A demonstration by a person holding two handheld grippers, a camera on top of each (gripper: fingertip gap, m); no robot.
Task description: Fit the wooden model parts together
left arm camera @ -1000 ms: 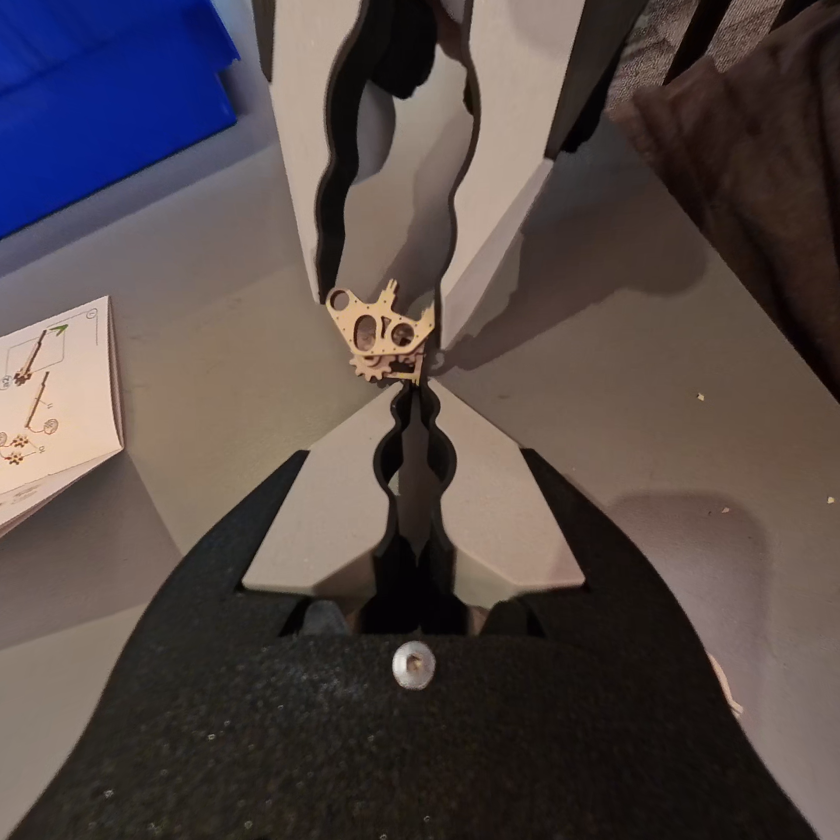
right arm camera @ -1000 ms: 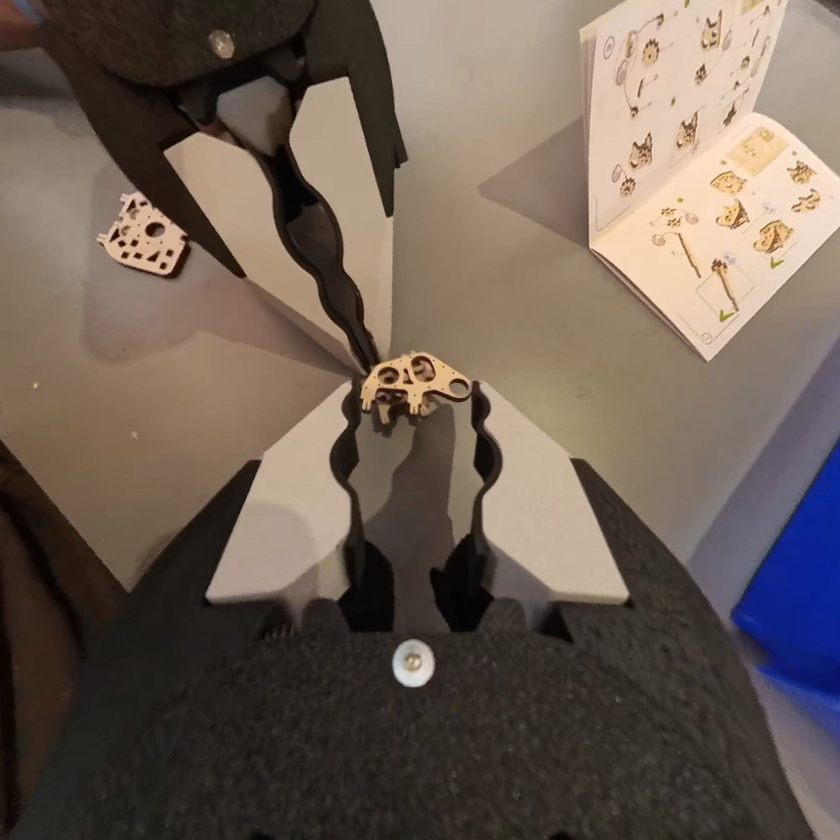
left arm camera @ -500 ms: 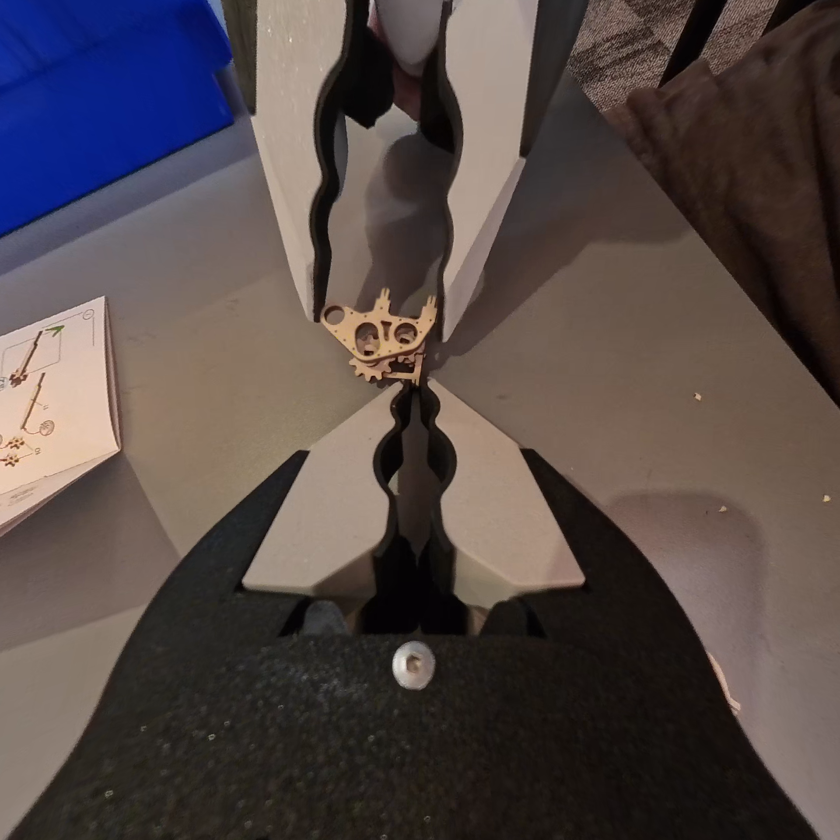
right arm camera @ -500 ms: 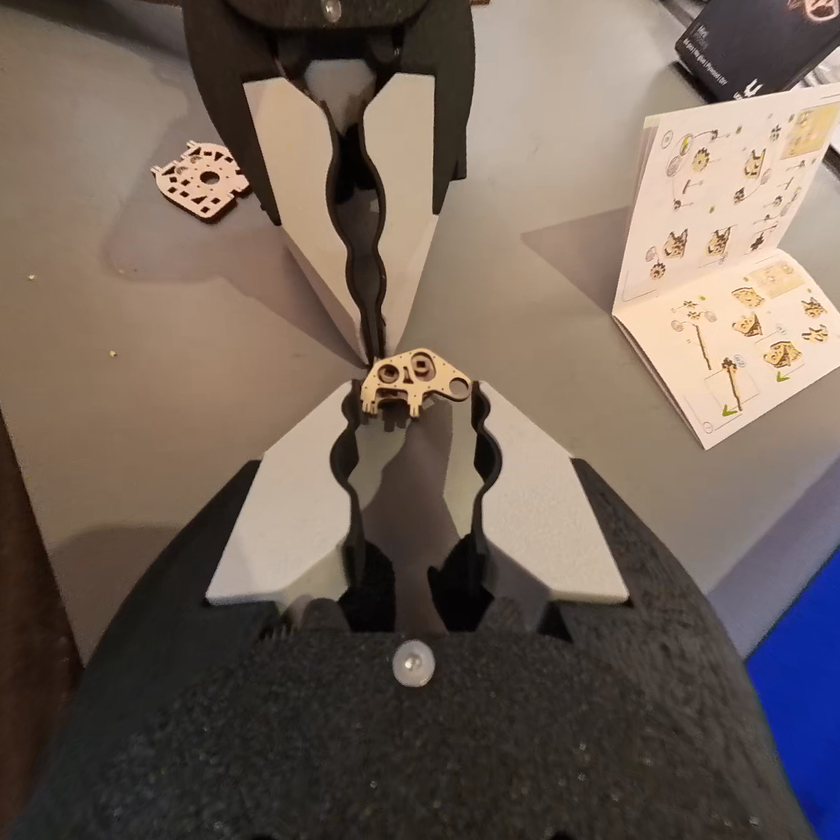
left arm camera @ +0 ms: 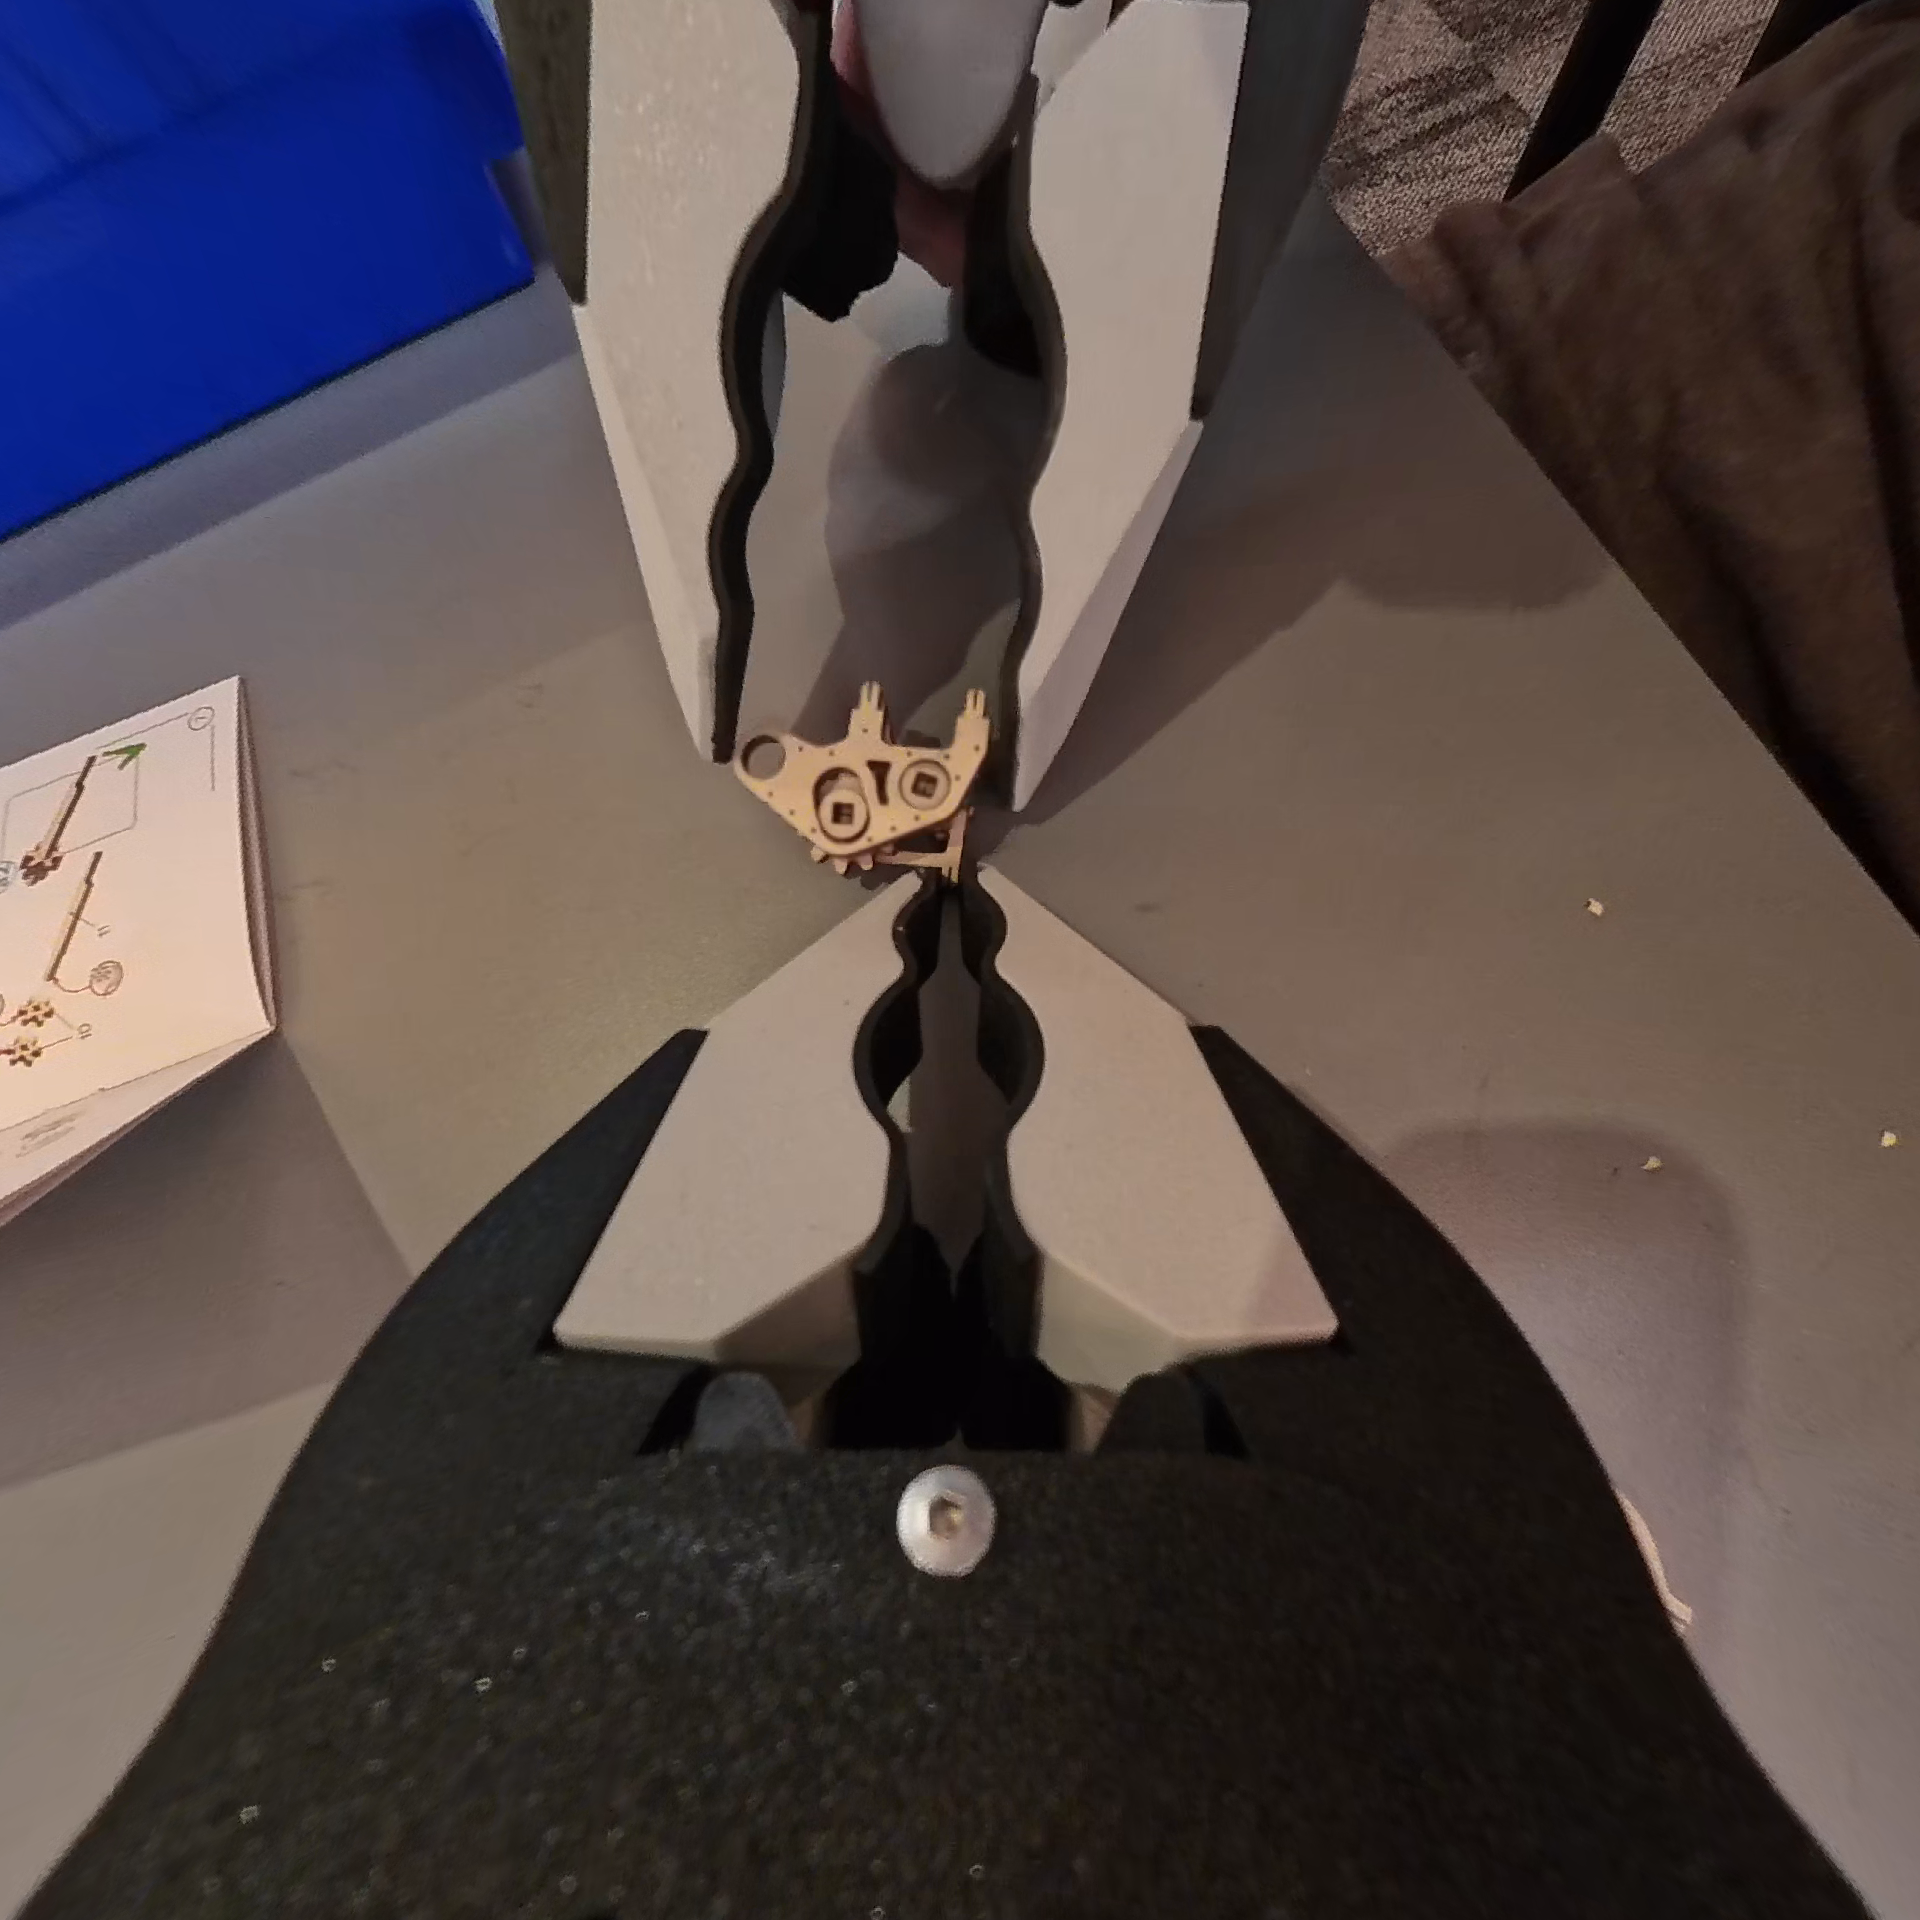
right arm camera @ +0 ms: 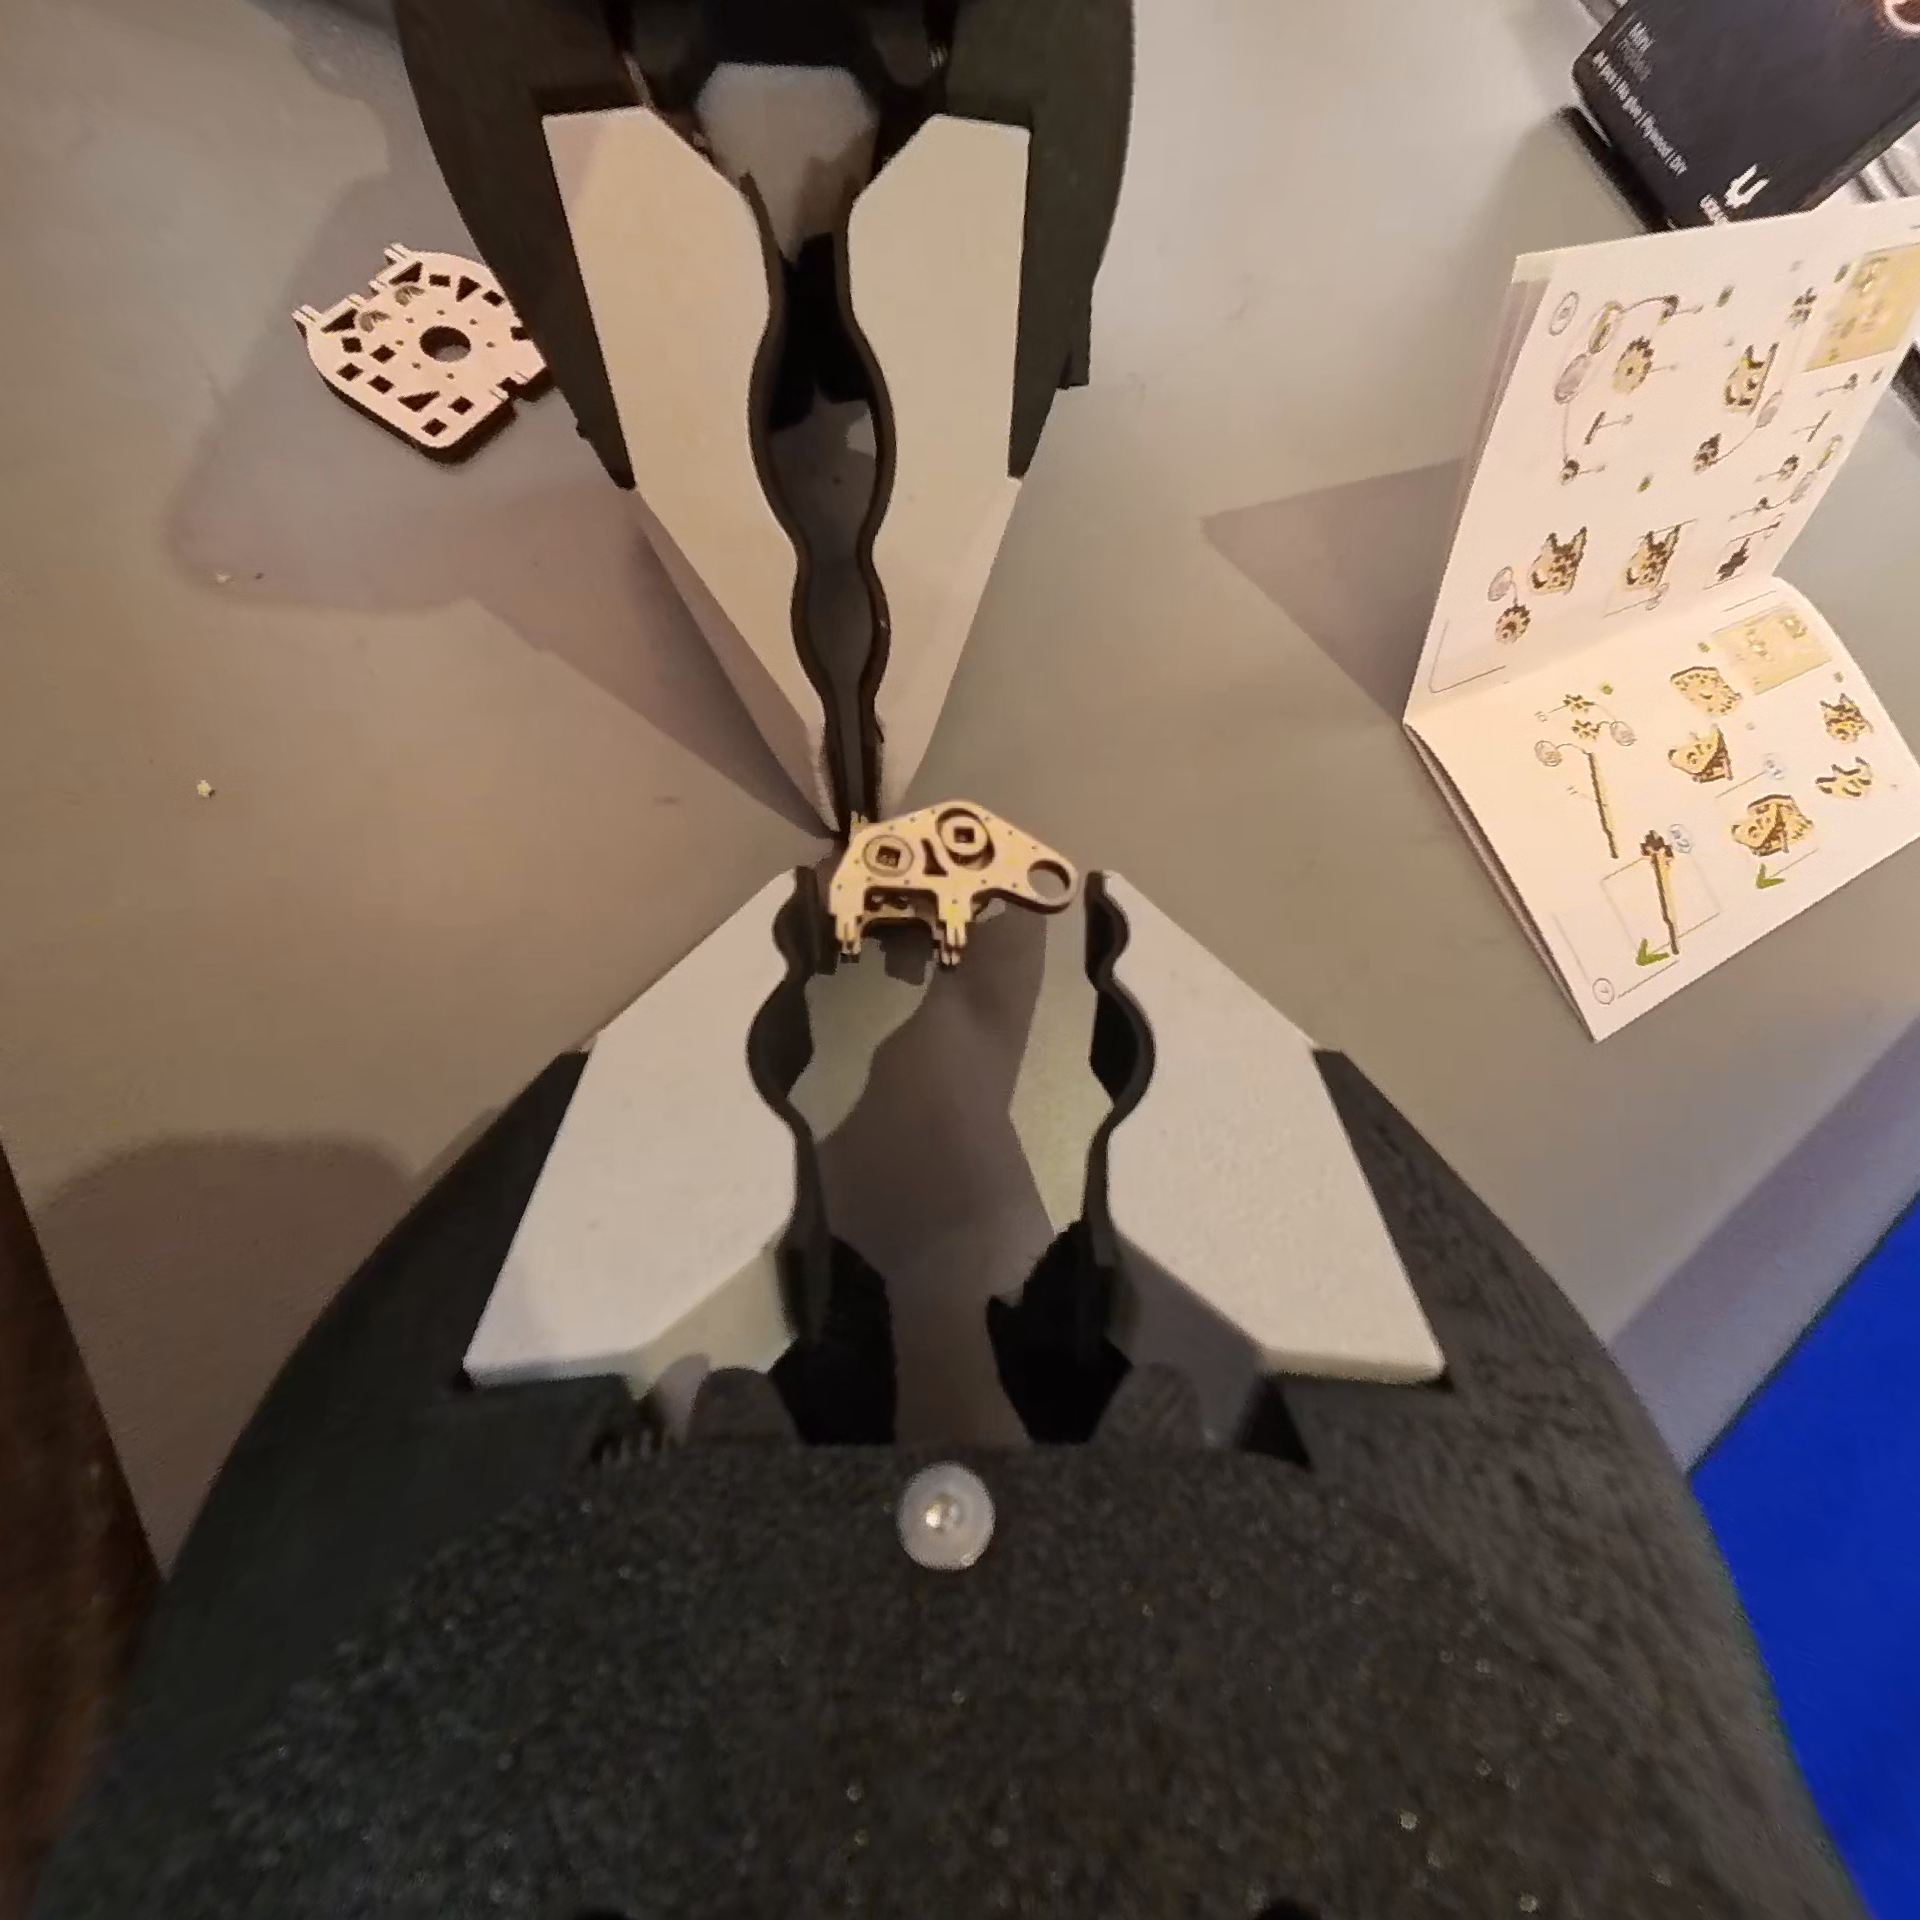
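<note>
My left gripper (left arm camera: 940,883) is shut on the edge of a small wooden assembly: a pierced plate (left arm camera: 862,790) over a toothed gear (left arm camera: 840,862), held above the grey table (left arm camera: 1351,831). My right gripper (right arm camera: 948,883) faces it tip to tip and is open, with one finger on each side of the plate (right arm camera: 935,857) and very close to it. The right gripper also shows in the left wrist view (left arm camera: 864,774), and the left gripper in the right wrist view (right arm camera: 852,810). A second pierced wooden plate (right arm camera: 426,353) lies flat on the table (right arm camera: 312,831) behind the left gripper.
An open instruction booklet (right arm camera: 1714,623) lies on the table; it also shows in the left wrist view (left arm camera: 125,935). A black box (right arm camera: 1745,114) lies beyond it. A blue bin (left arm camera: 208,208) stands off the table edge. Brown cloth (left arm camera: 1714,520) lies along the other edge. My left and right fingertips are right by each other.
My right gripper has swung round until it lines up straight opposite the left one. The plate has turned flatter over the gear. The left gripper has kept its hold.
</note>
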